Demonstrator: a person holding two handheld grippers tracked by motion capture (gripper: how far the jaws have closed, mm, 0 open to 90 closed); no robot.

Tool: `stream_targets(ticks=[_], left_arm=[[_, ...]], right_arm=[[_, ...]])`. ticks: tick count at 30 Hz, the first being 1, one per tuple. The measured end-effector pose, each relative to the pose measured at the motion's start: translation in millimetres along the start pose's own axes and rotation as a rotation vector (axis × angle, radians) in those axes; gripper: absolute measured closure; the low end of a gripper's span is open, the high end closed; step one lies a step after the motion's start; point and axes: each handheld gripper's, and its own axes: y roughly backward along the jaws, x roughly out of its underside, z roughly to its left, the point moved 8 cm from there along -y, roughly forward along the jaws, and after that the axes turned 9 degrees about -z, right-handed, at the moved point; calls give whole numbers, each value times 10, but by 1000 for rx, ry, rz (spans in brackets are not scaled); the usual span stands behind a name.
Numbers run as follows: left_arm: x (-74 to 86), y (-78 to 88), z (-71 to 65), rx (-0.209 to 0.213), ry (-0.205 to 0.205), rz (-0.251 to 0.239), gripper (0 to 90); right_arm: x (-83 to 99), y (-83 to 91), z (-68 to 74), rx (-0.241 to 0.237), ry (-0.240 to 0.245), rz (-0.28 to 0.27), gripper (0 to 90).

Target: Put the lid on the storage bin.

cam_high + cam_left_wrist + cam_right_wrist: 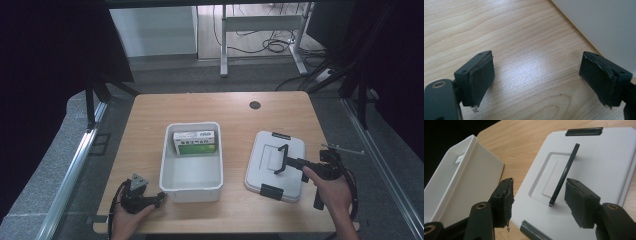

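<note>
A white open bin (190, 187) stands mid-table with a green and white box (195, 142) lying at its far end. To its right lies a pale grey lid (295, 187) with black clips. The lid (604, 170) has a thin black handle (565, 172) standing upright. My right gripper (540, 187) is open, its jaws astride that handle without touching it; the handle is nearer the right-hand jaw. In the high view the right gripper (279, 160) hovers over the lid's middle. My left gripper (159, 198) rests open by the bin's front left corner, nothing between its fingers (480, 75).
The bin's wall (604, 25) rises just past the left gripper's right jaw, and its side (471, 185) stands close left of the lid. A black grommet hole (255, 105) sits near the table's far edge. Bare wood (145, 130) lies left of the bin.
</note>
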Motion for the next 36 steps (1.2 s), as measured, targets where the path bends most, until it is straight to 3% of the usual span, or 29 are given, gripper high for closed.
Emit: stream_targets(ticks=[9, 15, 26, 36], left_arm=[[1, 3, 0, -1, 0, 0, 129], [5, 8, 1, -4, 4, -1, 132], [7, 11, 4, -4, 0, 1, 132], [8, 13, 4, -5, 2, 1, 133]], right_arm=[[-148, -112, 102, 29, 26, 58, 402], [-245, -199, 136, 52, 14, 82, 403], [-368, -358, 60, 113, 10, 129, 405], [-387, -480, -105, 182, -8, 188, 438]])
